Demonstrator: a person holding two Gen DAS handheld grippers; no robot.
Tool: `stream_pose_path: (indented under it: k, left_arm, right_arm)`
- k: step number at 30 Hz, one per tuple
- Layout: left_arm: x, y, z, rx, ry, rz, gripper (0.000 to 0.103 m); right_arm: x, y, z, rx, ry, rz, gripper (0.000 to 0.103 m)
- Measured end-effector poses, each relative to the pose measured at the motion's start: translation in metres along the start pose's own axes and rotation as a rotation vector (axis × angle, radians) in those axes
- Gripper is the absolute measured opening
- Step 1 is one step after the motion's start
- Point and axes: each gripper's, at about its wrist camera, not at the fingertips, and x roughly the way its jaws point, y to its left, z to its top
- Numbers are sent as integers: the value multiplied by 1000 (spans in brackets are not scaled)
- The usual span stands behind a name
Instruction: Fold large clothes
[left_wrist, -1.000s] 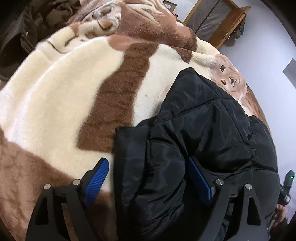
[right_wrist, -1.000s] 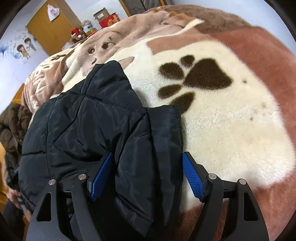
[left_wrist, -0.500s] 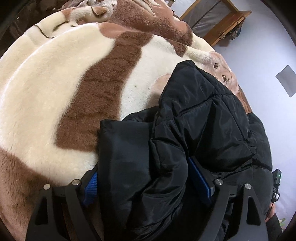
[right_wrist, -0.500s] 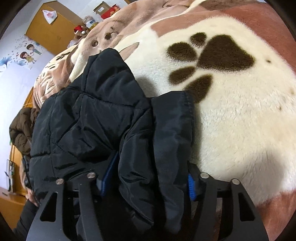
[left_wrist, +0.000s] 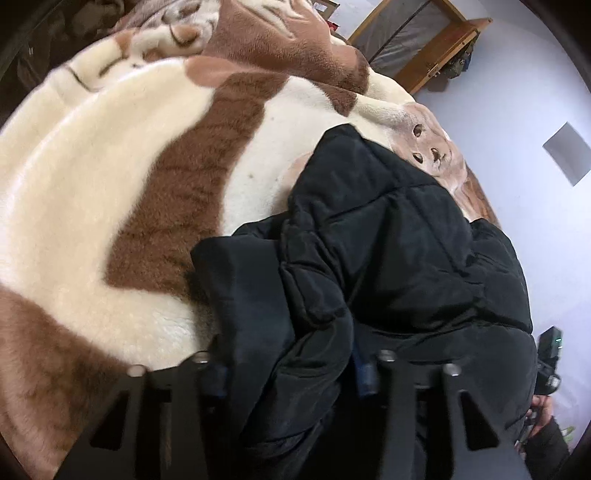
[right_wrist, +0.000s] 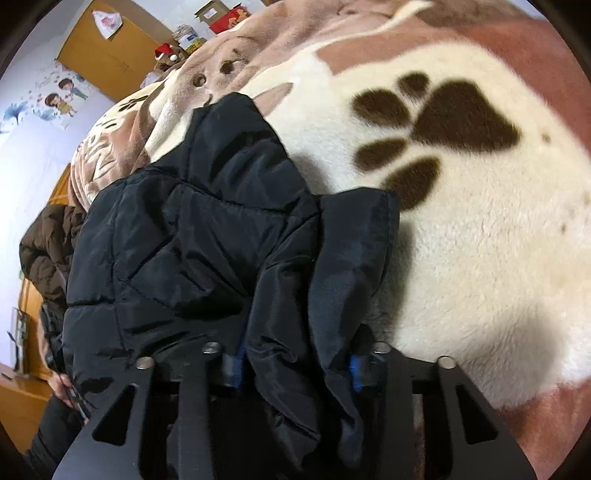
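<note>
The black quilted puffer jacket (left_wrist: 388, 258) lay bunched on the cream and brown plush blanket (left_wrist: 92, 206), its long axis running away from me toward the far side, where its narrow end (right_wrist: 236, 122) tapered off. Its near edge was what I held. My left gripper (left_wrist: 291, 373) was closed onto a thick fold at the jacket's left near corner, and my right gripper (right_wrist: 295, 365) was closed onto the matching fold at the right near corner, by the dark paw print (right_wrist: 443, 125). Both of my 2 grips sat at the near end, roughly level, so I judged the coming fold would carry that edge straight forward.
</note>
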Motion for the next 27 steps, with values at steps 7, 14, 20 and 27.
stream_pose_path:
  k: [7,14,20,27]
  left_arm:
    - [-59,-29,0,66,-89,46,29]
    - [-120,-48,-16,109,-152,17,29]
    - [-148,-45,-17,111,-184,11,29]
    - [-162,-24,3,86,-208,31,29]
  right_arm:
    - [-60,27,-8,-63,-82,-3,23]
    - [-107,43,-31,-86,-127,33,23]
    - [-118,60,-33,-106,-147,61,23]
    - [-105,91,-12,-131,-161,101,23]
